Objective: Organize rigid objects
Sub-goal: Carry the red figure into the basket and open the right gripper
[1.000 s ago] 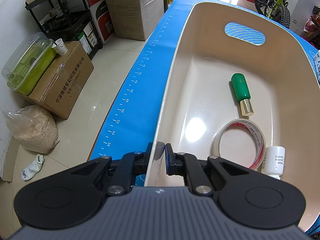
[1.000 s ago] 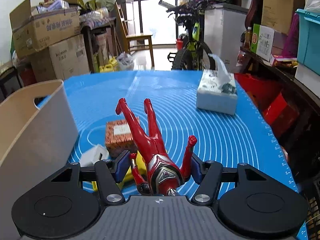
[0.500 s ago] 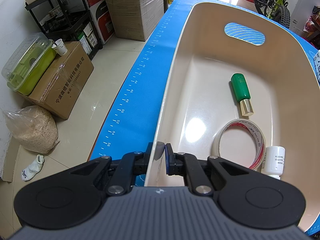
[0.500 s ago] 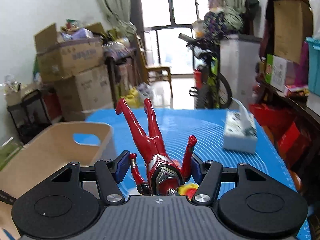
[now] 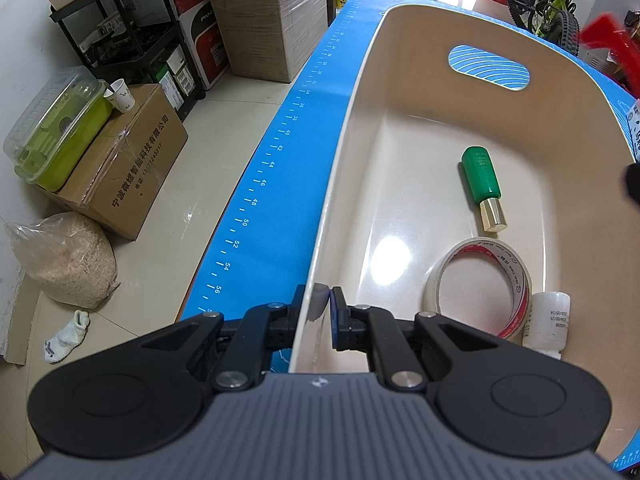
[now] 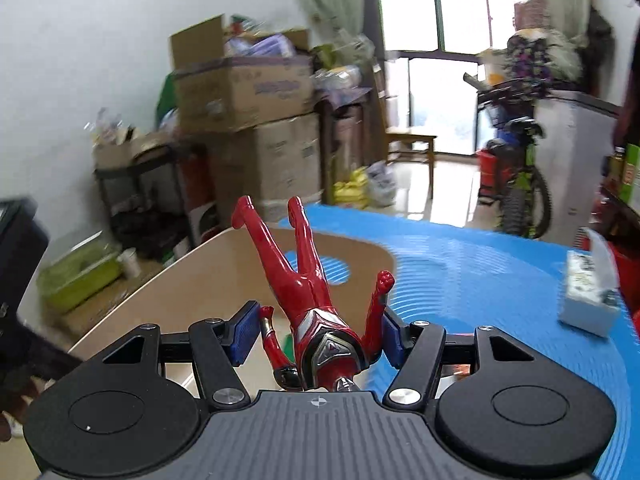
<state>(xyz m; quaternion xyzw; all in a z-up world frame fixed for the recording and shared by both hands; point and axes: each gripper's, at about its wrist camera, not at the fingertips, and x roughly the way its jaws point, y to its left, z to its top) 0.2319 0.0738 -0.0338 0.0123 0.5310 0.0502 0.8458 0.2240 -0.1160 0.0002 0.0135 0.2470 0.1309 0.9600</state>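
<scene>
Left tool [image 5: 318, 304] clamps bin rim [image 5: 332, 184]; right tool [image 6: 316, 328] clamps red figure [image 6: 308, 288].

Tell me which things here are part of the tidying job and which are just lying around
Job: cream bin, green bottle, tape roll, white bottle, red figure held by right gripper, left gripper clamping the bin's rim.

Lying about: tissue box, cardboard boxes, sock, bicycle.

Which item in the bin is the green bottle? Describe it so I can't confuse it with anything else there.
Start at the cream bin on the blue mat. On its floor, past the tape roll and the small white bottle, the green bottle lies on its side. It alone is dark green with a gold cap.
</scene>
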